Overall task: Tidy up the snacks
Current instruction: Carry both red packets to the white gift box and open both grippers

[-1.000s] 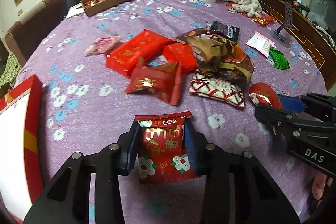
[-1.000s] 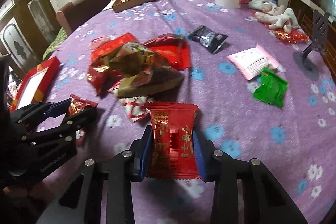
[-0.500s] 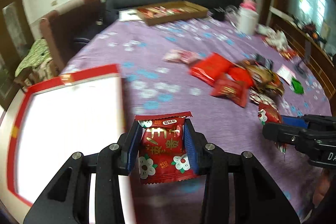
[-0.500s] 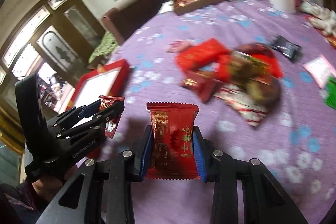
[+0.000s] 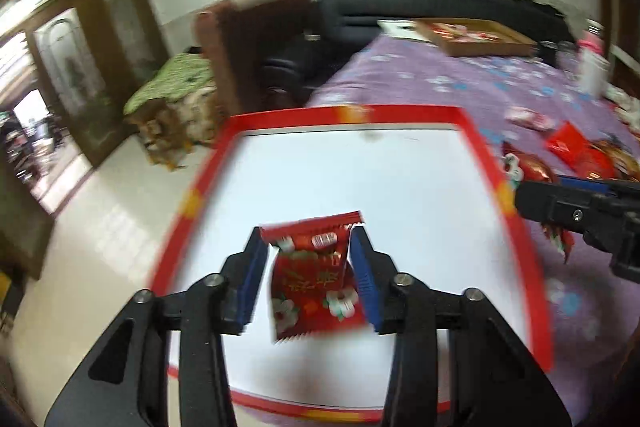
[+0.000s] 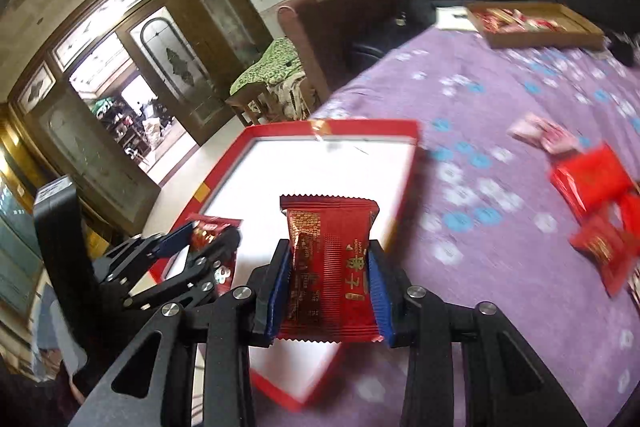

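From the left gripper (image 5: 308, 275), jaws opening over the red-rimmed box (image 5: 472, 119), a flowered red packet (image 5: 316, 275) hangs loose between them; the box floor is bare; from the right gripper (image 6: 329, 283), jaws easing apart, another red packet (image 6: 332, 267) sits between the pads; several snacks (image 6: 592, 183) wait on the purple cloth (image 6: 500, 99); barely begun.

both wrist views close, angled down, sharing red tray (image 5: 472, 131)
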`<state>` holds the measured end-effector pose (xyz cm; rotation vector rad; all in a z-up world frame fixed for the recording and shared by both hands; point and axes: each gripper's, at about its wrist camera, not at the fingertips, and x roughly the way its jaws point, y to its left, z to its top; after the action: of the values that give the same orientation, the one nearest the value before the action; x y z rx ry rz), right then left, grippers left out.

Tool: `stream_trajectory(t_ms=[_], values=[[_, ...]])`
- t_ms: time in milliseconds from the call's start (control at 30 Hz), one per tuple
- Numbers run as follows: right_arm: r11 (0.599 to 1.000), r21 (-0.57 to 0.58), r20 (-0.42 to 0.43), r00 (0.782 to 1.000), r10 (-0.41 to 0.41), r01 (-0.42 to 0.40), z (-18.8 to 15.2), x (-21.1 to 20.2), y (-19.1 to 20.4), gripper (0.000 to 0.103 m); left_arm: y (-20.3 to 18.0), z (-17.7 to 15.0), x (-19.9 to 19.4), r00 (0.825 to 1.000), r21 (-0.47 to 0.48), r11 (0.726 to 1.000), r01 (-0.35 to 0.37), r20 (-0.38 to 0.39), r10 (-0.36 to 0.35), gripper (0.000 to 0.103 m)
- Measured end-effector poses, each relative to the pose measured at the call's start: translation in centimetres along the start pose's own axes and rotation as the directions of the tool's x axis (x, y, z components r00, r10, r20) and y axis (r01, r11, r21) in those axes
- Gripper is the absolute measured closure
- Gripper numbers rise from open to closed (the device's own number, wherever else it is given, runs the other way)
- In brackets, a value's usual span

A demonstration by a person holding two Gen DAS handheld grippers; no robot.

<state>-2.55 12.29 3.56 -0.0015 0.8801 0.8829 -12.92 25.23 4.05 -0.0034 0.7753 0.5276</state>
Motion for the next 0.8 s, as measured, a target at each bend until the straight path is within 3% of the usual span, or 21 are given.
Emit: stream_trajectory(t_ms=[33, 67, 167, 233, 533, 800], values=[[0.999, -0.028, 0.002, 1.000, -0.025, 0.025, 0.2, 0.5, 0.7, 0.062, 0.6, 0.1, 0.0, 0.999, -0.004, 0.999, -0.032, 0.008, 0.032, 0.030], [0.998, -0.048, 0.004, 0.999, -0.038, 0.038, 0.2, 0.8, 1.3, 0.061, 1.1, 0.1, -0.2, 0.997, -0.002, 0.997, -0.073, 0.028, 0.073, 0.016], [0.995, -0.089, 0.029, 0.999, -0.043, 0.045, -0.1, 0.4, 2.2, 0.049, 1.5, 0.1, -0.5, 0.976, 0.015, 0.981, -0.196, 0.105, 0.193, 0.016], [0.992, -0.102, 0.059, 0.996, -0.065, 0.071, -0.5, -0.4, 2.2, 0.042, 1.7, 0.2, -0.5, 0.971, 0.019, 0.976, -0.219, 0.108, 0.215, 0.016], [0.984, -0.092, 0.123, 0.983, -0.139, 0.151, -3.0, -5.0, -0.6, 0.041, -0.3, 0.6, -4.2, 0.982, 0.076, 0.989, -0.131, 0.145, 0.119, 0.016], [0.980, -0.032, 0.173, 0.966, -0.190, 0.198, -4.3, -9.3, -3.7, 0.039, -3.2, 0.9, -7.0, 0.980, 0.123, 0.989, -0.079, 0.194, 0.054, 0.016]])
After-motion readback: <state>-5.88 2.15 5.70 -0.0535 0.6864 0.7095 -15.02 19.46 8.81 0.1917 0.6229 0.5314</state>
